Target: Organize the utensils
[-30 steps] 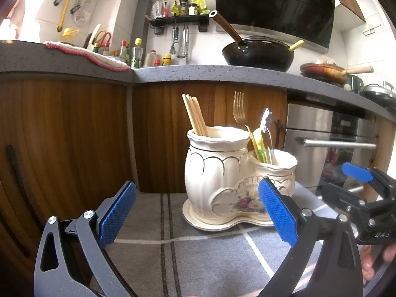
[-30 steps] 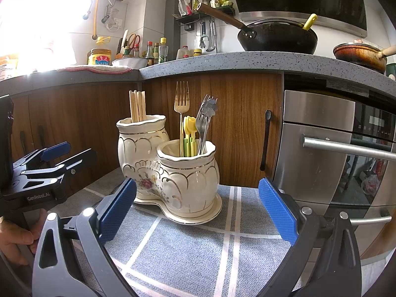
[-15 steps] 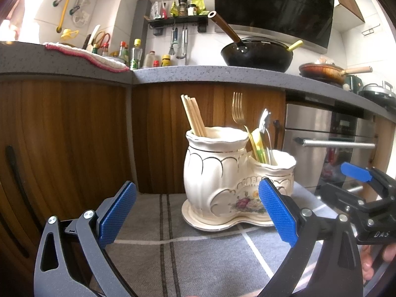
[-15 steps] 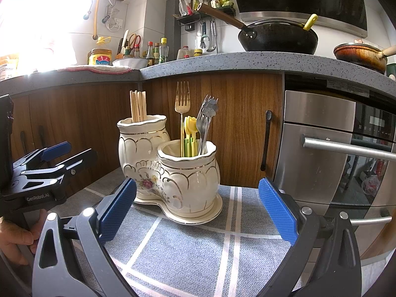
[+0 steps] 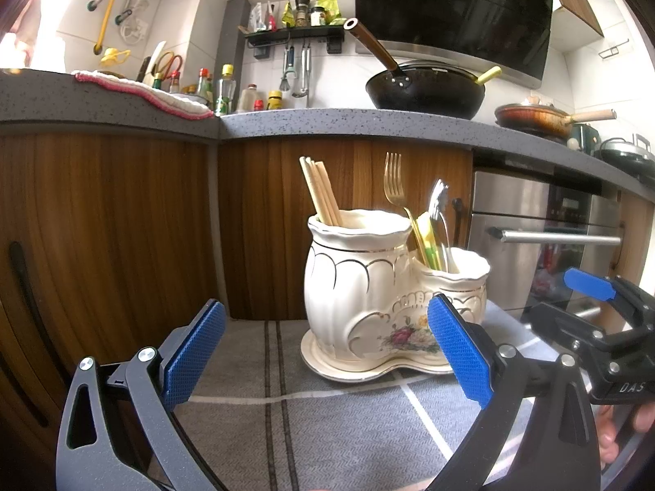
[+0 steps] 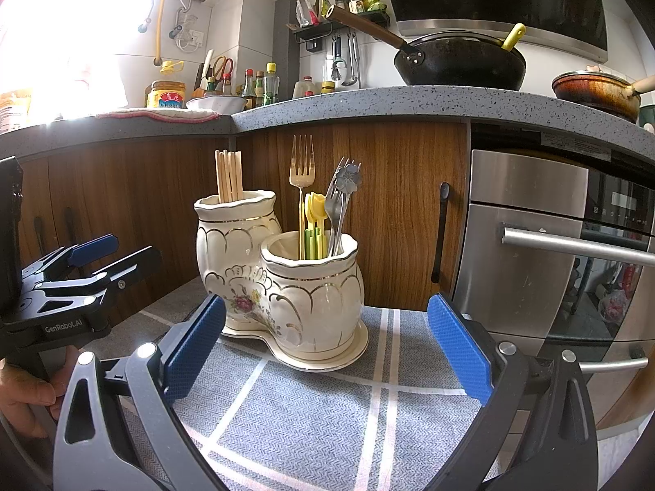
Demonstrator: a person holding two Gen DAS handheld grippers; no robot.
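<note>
The grey checked cloth (image 6: 311, 409) covers the surface in front of the wooden cabinets (image 5: 123, 225). On it stands the cream ceramic utensil holder (image 6: 282, 282), upright on its base. Its taller pot holds the chopsticks (image 6: 229, 176); its lower pot holds the gold fork (image 6: 301, 163), silver cutlery and yellow-green plastic pieces. My left gripper (image 5: 325, 354) and right gripper (image 6: 325, 352) both stand wide apart, empty, just short of the holder.

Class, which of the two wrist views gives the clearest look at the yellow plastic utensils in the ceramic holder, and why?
The right wrist view: the yellow plastic utensils stand unobstructed in the nearer, shorter pot, with heads and green stems visible. In the left wrist view the yellow plastic utensils show only as a sliver, partly hidden behind the taller pot and the gold fork.
</note>
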